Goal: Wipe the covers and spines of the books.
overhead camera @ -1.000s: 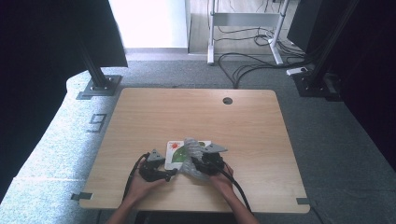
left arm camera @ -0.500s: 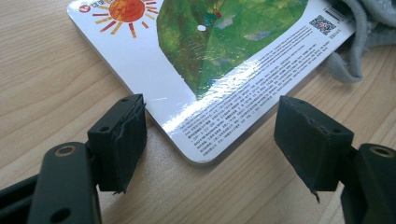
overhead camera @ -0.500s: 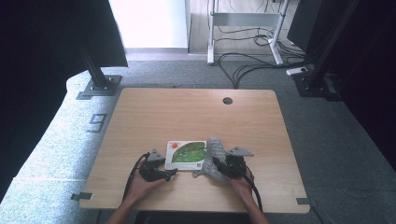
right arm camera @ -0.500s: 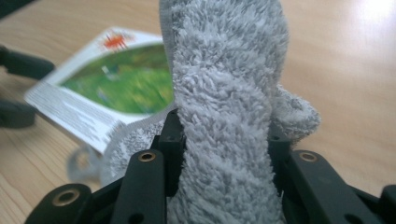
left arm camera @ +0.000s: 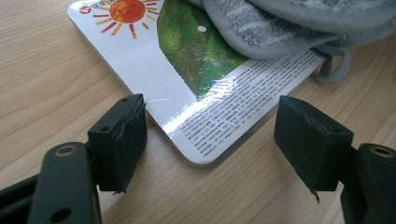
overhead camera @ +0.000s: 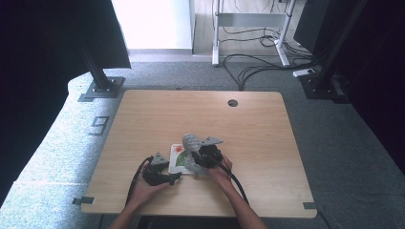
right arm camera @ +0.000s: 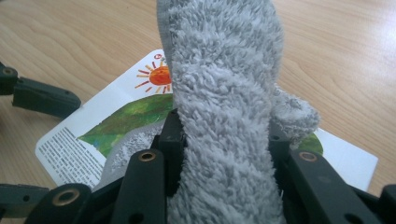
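Observation:
A picture book (overhead camera: 177, 155) with a sun and a green hill on its cover lies flat near the table's front edge. My left gripper (overhead camera: 175, 176) rests open beside it; in the left gripper view (left arm camera: 210, 135) its jaws stand either side of the book's (left arm camera: 187, 84) rounded corner without touching it. My right gripper (overhead camera: 198, 160) is shut on a grey fluffy cloth (overhead camera: 192, 143) held over the book's right half. In the right gripper view (right arm camera: 224, 135) the cloth (right arm camera: 224, 70) rises upright between the jaws, above the book (right arm camera: 116, 121). The cloth (left arm camera: 299, 23) drapes onto the cover.
The wooden table (overhead camera: 191, 114) has a cable hole (overhead camera: 232, 102) at its far right. A black stand foot (overhead camera: 100, 88) sits on the carpet off the far left corner. Cables (overhead camera: 258, 67) lie on the floor behind the table.
The right gripper swung right with the cloth, then came back left and now holds it raised over the book. The left gripper has barely moved.

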### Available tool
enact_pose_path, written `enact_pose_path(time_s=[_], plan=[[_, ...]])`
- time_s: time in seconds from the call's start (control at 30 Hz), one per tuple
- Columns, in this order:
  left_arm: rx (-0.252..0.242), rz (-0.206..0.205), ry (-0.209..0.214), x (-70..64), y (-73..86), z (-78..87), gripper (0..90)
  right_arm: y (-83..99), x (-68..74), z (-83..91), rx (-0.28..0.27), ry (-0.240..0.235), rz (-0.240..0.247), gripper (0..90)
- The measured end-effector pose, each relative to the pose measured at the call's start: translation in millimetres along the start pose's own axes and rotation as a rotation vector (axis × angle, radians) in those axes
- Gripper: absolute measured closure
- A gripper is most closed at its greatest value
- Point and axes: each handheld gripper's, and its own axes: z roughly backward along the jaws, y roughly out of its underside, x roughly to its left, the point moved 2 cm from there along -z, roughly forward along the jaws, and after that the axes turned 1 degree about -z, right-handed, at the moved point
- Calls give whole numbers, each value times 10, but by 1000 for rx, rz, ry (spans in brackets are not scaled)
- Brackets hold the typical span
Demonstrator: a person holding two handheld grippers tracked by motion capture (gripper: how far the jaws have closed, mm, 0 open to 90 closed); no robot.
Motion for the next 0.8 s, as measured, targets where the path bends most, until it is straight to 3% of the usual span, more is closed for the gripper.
enact_pose_path(time_s=[0.13,0.27,0.43,0.53,0.8], plan=[[-1,3,2,4,-3,-2,260,42,-124,89,-10,23,-37,615],[0,1,-2,-1,-3,-3,259,151,-334,232,-24,64,-77,615],[0,3,-3,5,-7,-6,260,339,-607,375,-52,41,-203,621],[1,-1,-9,-9,-6,-7,259,334,-628,399,-54,47,-196,622],[-9,2,-1,0,2,23,257,230,-666,635,-148,91,-173,623]])
